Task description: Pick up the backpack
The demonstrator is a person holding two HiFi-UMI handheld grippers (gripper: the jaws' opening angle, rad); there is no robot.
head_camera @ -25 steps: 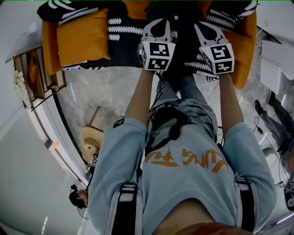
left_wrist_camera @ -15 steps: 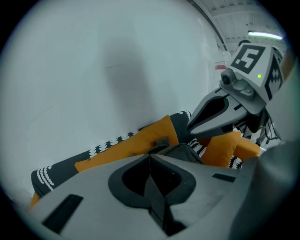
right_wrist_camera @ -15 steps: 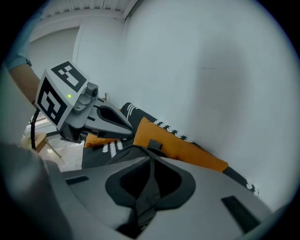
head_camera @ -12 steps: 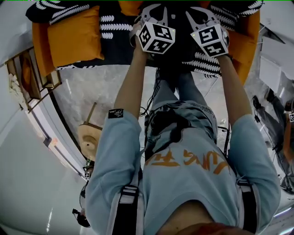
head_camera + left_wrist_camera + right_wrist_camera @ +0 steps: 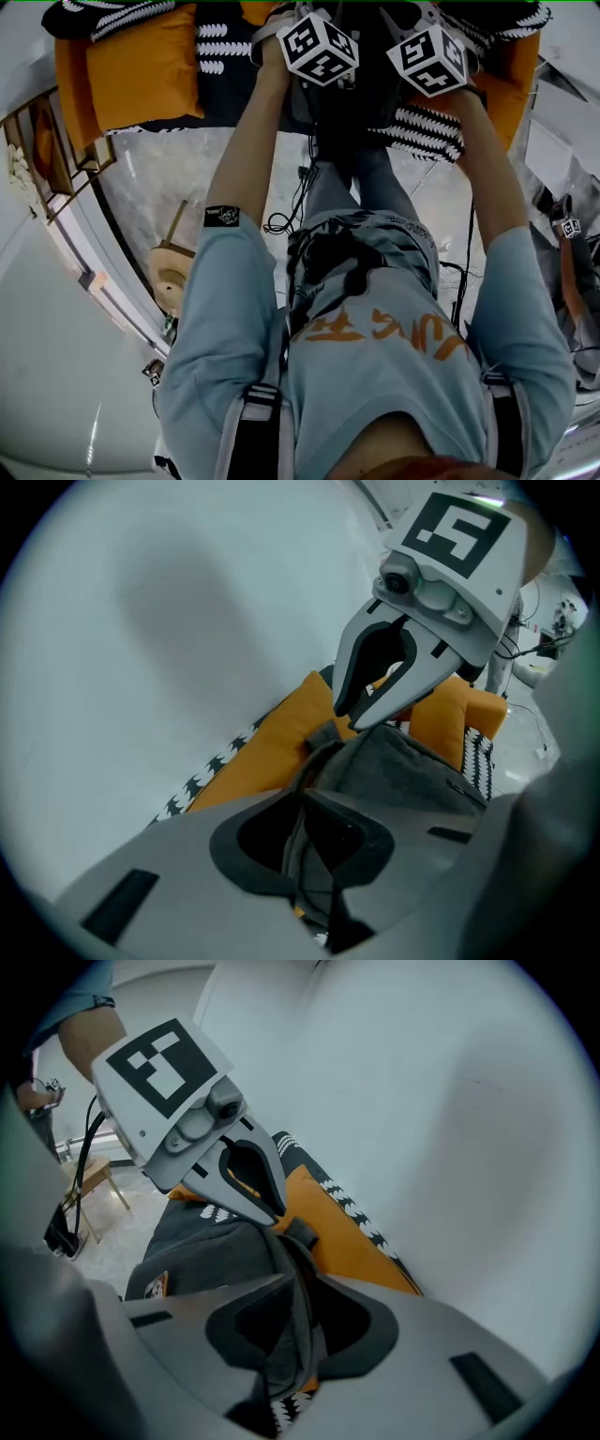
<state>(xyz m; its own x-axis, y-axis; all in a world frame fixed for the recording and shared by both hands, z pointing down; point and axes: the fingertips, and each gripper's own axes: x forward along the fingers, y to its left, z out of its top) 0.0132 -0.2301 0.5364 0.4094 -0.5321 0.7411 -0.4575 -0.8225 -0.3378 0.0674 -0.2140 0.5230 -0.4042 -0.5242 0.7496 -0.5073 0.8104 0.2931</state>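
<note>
The backpack (image 5: 403, 771) is grey, the cushion (image 5: 141, 70) orange.

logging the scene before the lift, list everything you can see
backpack: one, dark grey, against the cushions
cushions: several, orange, along the sofa
sofa cover: one, black with white pattern, beside the cushions
stool: one, wooden, on the floor, left
shelf: one, wooden, by the left wall
shirt: one, light blue, on the person
left claw: one, grey, jaws apart round a backpack strap
right claw: one, grey, jaws just been opening, strap between them
</note>
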